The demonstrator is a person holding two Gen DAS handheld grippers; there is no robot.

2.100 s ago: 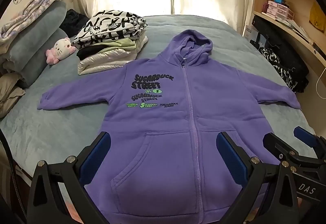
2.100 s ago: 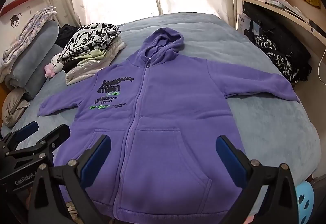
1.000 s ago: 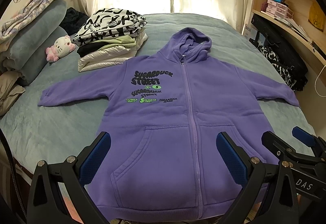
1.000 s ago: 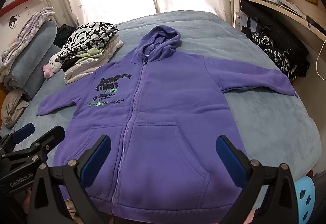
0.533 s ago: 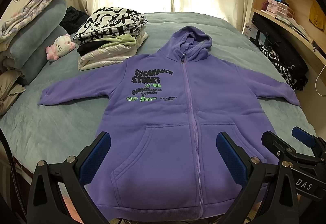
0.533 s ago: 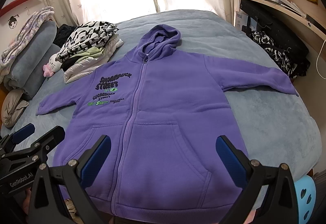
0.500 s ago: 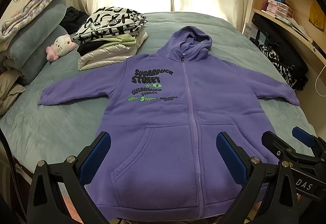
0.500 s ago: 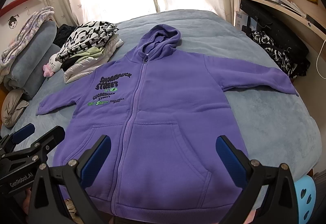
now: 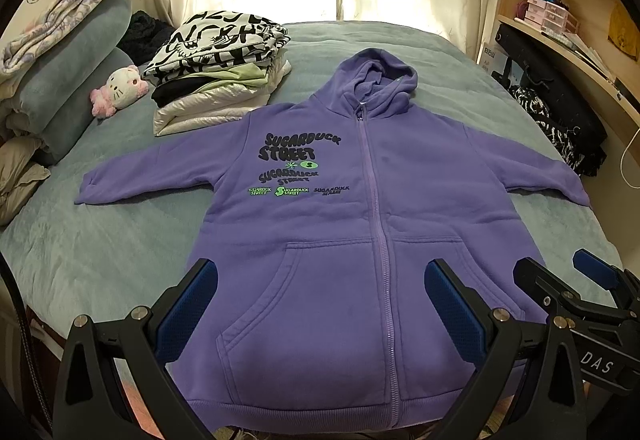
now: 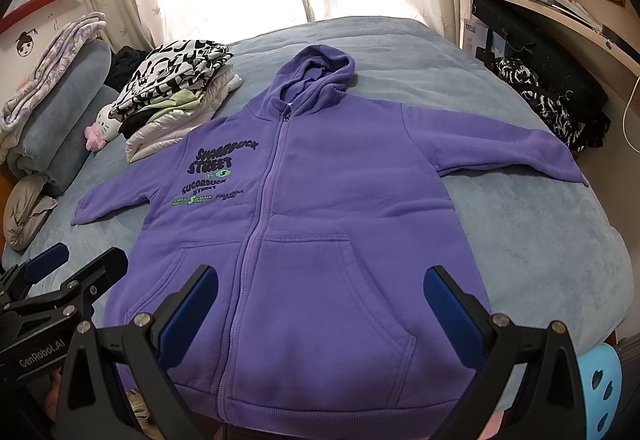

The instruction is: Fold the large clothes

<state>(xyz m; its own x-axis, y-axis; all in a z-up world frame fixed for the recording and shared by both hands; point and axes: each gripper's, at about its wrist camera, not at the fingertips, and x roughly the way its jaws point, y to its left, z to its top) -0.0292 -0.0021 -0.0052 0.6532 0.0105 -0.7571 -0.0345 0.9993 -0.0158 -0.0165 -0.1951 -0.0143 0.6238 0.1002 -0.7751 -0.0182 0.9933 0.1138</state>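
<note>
1. Since it carries everything else, the bed [image 9: 100,252] comes first: a wide blue-grey blanket, soft underfoot for any fold, with its near edge just below the hoodie's hem.
2. Spread front-up across the middle of the bed lies the purple zip hoodie [image 9: 340,240], zipped shut, hood toward the window, both sleeves stretched out to the sides. It looks like thick fleece: soft, limp, fairly heavy for a garment, likely to sag and drag rather than slide. The sleeve cuffs [image 10: 576,176] and the ribbed hem corners seem the firmest places to pinch.
3. A stack of folded clothes [image 9: 220,76] sits beside the hoodie's shoulder on the printed side, touching or nearly touching it; a sleeve swung inward should clear it, though the hood end is close.
4. Rolled bedding [image 9: 68,72] and a plush cat toy [image 9: 120,88] lie well apart, near the headboard side.
5. The left gripper [image 9: 320,304] hangs over the hem with jaws wide apart, holding nothing.
6. The right gripper [image 10: 320,304] does likewise, jaws spread and empty.
</note>
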